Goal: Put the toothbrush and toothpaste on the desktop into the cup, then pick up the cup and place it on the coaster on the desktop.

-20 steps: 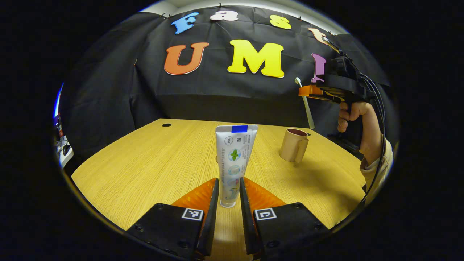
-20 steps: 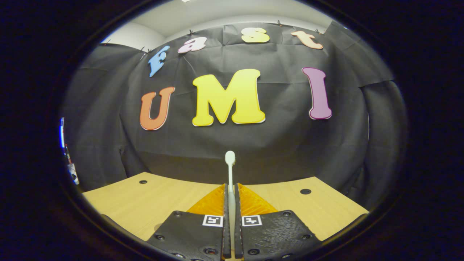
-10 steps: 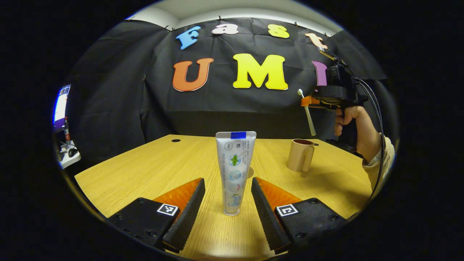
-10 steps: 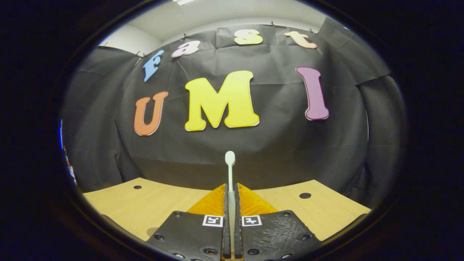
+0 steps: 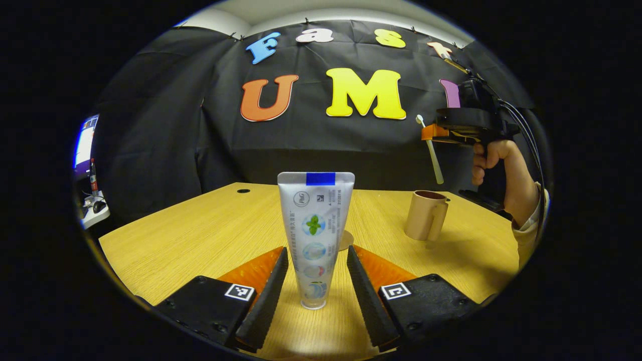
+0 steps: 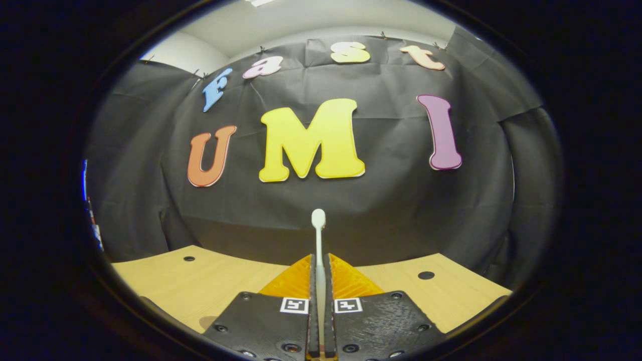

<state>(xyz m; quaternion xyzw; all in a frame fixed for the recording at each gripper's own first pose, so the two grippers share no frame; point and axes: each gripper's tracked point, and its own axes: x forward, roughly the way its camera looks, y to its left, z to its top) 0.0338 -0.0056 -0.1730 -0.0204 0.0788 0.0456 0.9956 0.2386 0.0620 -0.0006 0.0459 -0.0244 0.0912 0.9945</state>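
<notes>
On the desk [image 5: 200, 235], toothpaste [image 5: 315, 235] stands upright between the left gripper's [image 5: 313, 281] spread fingers, untouched. Right gripper [image 6: 319, 301] pinches the toothbrush [image 6: 318, 235] above the cup [image 5: 426, 215].

The coaster [image 5: 345, 239] is mostly hidden behind the toothpaste [image 5: 314, 235]; just a sliver pokes out on its right. My toothbrush [image 6: 318, 250] handle disappears between my right fingers [image 6: 313, 301], so I can't see its lower end in the right gripper view. Can't see inside the cup [image 5: 425, 215] from this angle. The sleeve [image 5: 529, 230] runs off the edge of the left gripper view, and stuff past the bench [image 5: 200, 235] on the far left is too small to tell.
</notes>
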